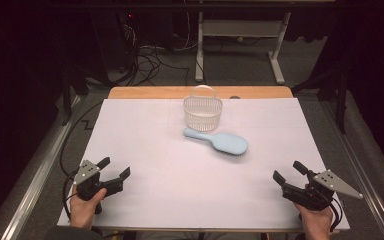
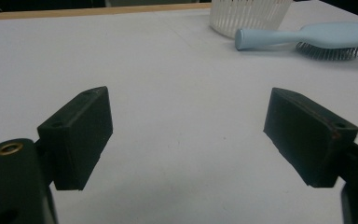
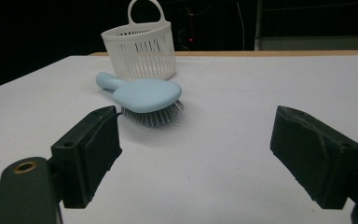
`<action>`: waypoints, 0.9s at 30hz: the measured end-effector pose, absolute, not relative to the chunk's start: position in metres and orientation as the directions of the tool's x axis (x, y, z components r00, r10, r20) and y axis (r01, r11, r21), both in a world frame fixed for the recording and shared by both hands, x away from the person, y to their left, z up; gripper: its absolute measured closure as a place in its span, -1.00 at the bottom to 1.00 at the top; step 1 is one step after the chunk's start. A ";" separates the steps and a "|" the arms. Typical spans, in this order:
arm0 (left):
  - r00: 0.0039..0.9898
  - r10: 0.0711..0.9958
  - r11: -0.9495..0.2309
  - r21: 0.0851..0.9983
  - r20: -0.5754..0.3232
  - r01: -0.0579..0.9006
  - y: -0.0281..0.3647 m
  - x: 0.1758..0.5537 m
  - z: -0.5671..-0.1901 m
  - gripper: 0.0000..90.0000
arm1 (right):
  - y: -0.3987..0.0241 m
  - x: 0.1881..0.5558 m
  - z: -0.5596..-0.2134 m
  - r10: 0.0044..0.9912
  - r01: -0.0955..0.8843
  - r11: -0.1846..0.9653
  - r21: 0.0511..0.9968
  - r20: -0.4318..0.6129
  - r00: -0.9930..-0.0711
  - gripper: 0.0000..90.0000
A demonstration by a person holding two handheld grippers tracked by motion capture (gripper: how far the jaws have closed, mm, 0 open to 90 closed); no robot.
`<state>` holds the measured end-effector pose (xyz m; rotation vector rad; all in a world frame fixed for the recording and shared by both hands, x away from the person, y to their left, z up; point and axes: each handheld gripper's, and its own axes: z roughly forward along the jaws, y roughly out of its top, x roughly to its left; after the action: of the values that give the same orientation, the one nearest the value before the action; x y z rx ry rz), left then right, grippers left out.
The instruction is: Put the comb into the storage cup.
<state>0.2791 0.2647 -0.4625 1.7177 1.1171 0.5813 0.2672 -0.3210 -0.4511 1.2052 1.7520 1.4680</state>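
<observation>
Left gripper [image 1: 114, 169] near table's [image 1: 145, 200] front left corner: jaws spread wide, holding nothing. Right gripper [image 1: 290, 171] front right: same. Light blue hairbrush [image 1: 219, 140] mid-table, bristles down, handle just beside white slatted basket [image 1: 202, 111]. Basket's loop handle [image 3: 144, 9] clearest in right gripper view.

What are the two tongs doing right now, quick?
Left tongs: open, holding nothing, resting near the table's front edge.
Right tongs: open, holding nothing, pointed toward the blue hairbrush.
</observation>
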 end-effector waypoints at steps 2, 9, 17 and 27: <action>0.465 0.880 -0.113 0.904 -0.103 0.413 0.264 0.279 -0.462 -0.64 | -0.322 0.267 -0.451 0.884 0.282 -0.003 0.959 0.134 -0.447 -0.63; 0.464 0.880 -0.117 0.904 -0.098 0.412 0.264 0.278 -0.462 -0.64 | -0.320 0.267 -0.450 0.880 0.266 0.000 0.964 0.126 -0.459 -0.63; 0.458 0.883 -0.105 0.906 -0.105 0.410 0.266 0.277 -0.462 -0.64 | -0.315 0.270 -0.448 0.872 0.262 -0.006 0.965 0.133 -0.471 -0.62; 0.468 0.879 -0.122 0.906 -0.091 0.406 0.264 0.278 -0.463 -0.64 | -0.302 0.276 -0.442 0.864 0.248 0.013 0.969 0.114 -0.490 -0.60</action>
<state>0.2775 0.2644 -0.4628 1.7251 1.1056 0.5966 0.2759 -0.3024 -0.4423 1.1392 1.7650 1.5070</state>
